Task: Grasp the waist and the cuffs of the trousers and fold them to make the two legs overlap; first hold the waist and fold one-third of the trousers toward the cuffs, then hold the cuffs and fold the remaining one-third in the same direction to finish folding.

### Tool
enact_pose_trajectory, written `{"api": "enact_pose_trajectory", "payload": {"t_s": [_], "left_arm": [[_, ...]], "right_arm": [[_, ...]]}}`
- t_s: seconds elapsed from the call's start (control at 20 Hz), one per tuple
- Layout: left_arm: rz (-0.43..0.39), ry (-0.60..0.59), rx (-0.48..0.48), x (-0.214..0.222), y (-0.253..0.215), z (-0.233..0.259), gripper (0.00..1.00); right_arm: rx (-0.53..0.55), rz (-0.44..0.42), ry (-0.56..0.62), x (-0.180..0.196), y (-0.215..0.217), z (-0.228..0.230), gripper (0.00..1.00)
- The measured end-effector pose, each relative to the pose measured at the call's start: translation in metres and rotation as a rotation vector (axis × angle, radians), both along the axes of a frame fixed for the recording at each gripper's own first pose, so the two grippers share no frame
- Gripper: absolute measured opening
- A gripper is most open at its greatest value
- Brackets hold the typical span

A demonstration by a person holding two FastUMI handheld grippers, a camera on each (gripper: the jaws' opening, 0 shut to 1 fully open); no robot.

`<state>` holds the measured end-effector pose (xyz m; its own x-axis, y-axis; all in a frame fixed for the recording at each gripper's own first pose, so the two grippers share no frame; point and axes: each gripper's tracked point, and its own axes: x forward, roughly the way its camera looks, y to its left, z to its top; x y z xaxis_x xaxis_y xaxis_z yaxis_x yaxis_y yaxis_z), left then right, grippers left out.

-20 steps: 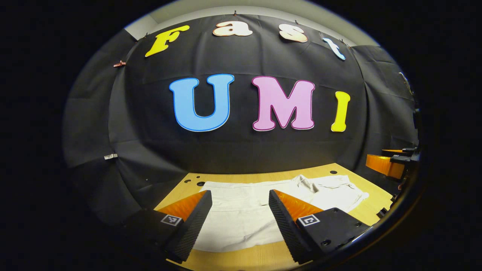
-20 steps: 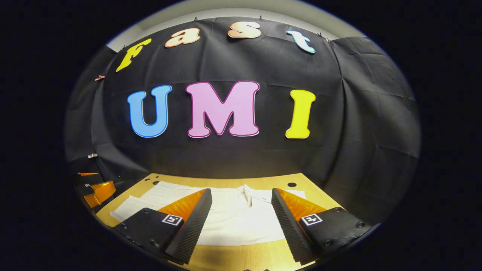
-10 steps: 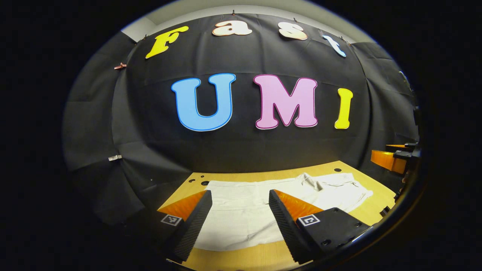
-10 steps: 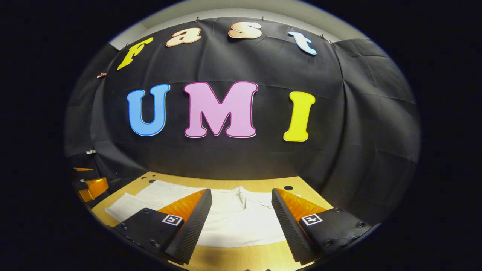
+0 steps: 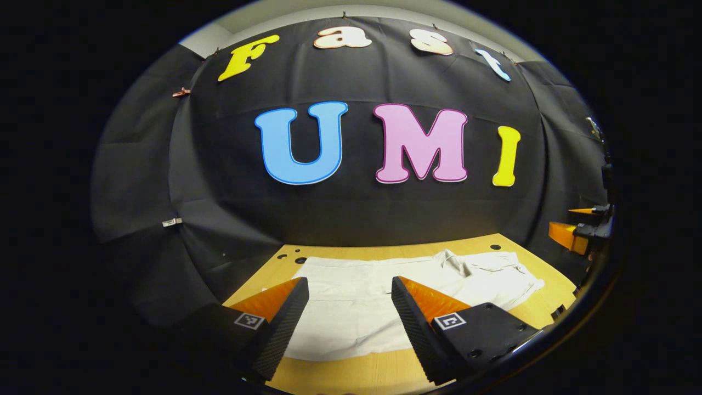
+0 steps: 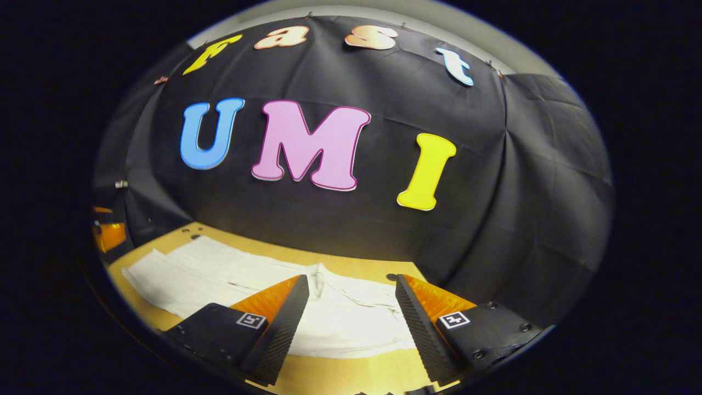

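White trousers (image 5: 356, 296) lie spread flat on the wooden table (image 5: 384, 373), waist end crumpled toward the right. Left gripper (image 5: 350, 285) hangs above them, fingers apart, nothing held. Right gripper (image 6: 351, 282) likewise, fingers apart over the waist

Both views look low across the table (image 5: 384, 373) toward the booth wall (image 6: 493, 219), sharing the trousers (image 5: 351, 307).
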<state>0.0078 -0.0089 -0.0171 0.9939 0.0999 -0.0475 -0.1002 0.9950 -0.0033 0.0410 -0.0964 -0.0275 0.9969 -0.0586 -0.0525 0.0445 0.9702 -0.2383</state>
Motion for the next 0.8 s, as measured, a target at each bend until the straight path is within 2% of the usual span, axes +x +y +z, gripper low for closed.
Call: {"api": "enact_pose_trajectory", "payload": {"t_s": [0.15,0.25,0.65,0.8], "left_arm": [[0.011,0.02,-0.009,0.002,-0.008,-0.009,0.96],[0.034,0.033,-0.018,0.005,-0.016,-0.016,0.96],[0.097,0.087,-0.004,0.002,-0.019,-0.044,0.96],[0.129,0.113,-0.051,-0.002,-0.013,-0.051,0.96]], "right_arm": [[-0.119,0.053,0.015,0.007,-0.011,-0.012,0.98],[-0.255,0.139,0.055,0.02,-0.033,-0.036,0.98],[-0.566,0.298,0.209,0.045,-0.096,-0.112,0.98],[-0.731,0.39,0.27,0.045,-0.115,-0.144,0.97]]}}
